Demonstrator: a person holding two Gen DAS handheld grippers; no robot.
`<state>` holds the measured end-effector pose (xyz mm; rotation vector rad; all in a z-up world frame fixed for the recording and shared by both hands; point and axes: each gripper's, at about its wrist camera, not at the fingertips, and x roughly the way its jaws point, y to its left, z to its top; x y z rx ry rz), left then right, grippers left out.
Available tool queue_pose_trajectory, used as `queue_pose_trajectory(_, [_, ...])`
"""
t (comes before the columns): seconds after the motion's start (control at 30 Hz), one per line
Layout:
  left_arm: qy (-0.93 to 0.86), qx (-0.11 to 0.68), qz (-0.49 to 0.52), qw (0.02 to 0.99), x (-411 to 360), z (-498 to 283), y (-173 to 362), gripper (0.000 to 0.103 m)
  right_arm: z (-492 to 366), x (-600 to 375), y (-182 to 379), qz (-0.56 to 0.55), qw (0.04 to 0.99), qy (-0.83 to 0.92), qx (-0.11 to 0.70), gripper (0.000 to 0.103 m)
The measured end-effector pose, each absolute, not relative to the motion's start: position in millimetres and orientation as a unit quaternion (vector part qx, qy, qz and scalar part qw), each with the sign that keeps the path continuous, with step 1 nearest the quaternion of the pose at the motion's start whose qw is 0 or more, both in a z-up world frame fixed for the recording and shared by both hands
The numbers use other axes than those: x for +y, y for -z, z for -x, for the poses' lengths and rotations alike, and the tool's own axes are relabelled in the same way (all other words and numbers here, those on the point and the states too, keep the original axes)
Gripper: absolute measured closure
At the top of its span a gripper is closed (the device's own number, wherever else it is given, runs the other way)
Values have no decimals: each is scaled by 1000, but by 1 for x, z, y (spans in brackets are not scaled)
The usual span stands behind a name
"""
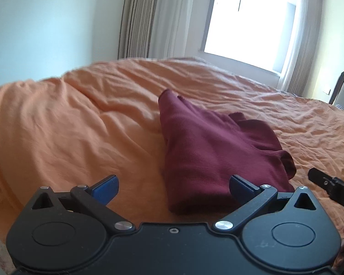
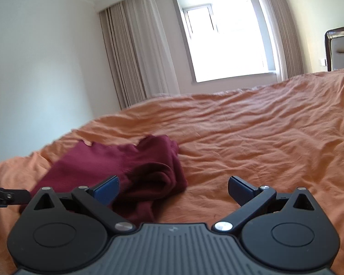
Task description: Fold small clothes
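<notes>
A maroon garment (image 1: pixel 208 151) is lying partly folded on the orange bedsheet (image 1: pixel 80 119), roughly in the middle of the near side of the bed. In the left wrist view it is forming a long, fairly flat panel running away from the camera, with a bunched, rumpled portion sitting at its right edge. In the right wrist view the same garment (image 2: pixel 117 162) is sitting to the left, its rolled, crumpled end facing the camera and its flatter part stretching away behind.

The left gripper (image 1: pixel 173 186) is hovering just above the near end of the garment with its 2 blue-padded fingers spread wide apart, holding nothing; the right-hand finger (image 1: pixel 240 189) is appearing over the cloth's near corner, though I cannot tell whether it is touching. The right gripper (image 2: pixel 173 188) is likewise standing open and empty, its left-hand finger (image 2: pixel 106 189) overlapping the garment's bunched end in the picture while the other finger is sitting over bare sheet.

Each gripper is showing in the other's view as a black part at the frame edge: the right gripper (image 1: pixel 328 184) at the right, the left gripper (image 2: pixel 9 196) at the left.

Beyond the bed, a bright window (image 2: pixel 227 39) is glowing between pale curtains (image 2: pixel 130 52), and a dark-framed headboard (image 2: pixel 341 48) is standing at the far right.
</notes>
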<state>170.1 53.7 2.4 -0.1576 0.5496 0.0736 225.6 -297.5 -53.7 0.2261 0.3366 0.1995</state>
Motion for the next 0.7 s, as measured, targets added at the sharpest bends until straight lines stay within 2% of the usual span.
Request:
queue_pose_trajectory(0.37, [-42, 220, 43, 974, 42, -103, -11, 1, -145, -293, 32, -91, 986, -112, 89, 0])
queue_pose_trajectory(0.7, [-51, 193, 28, 979, 45, -50, 9, 1, -86, -279, 57, -68, 989, -109, 73, 0])
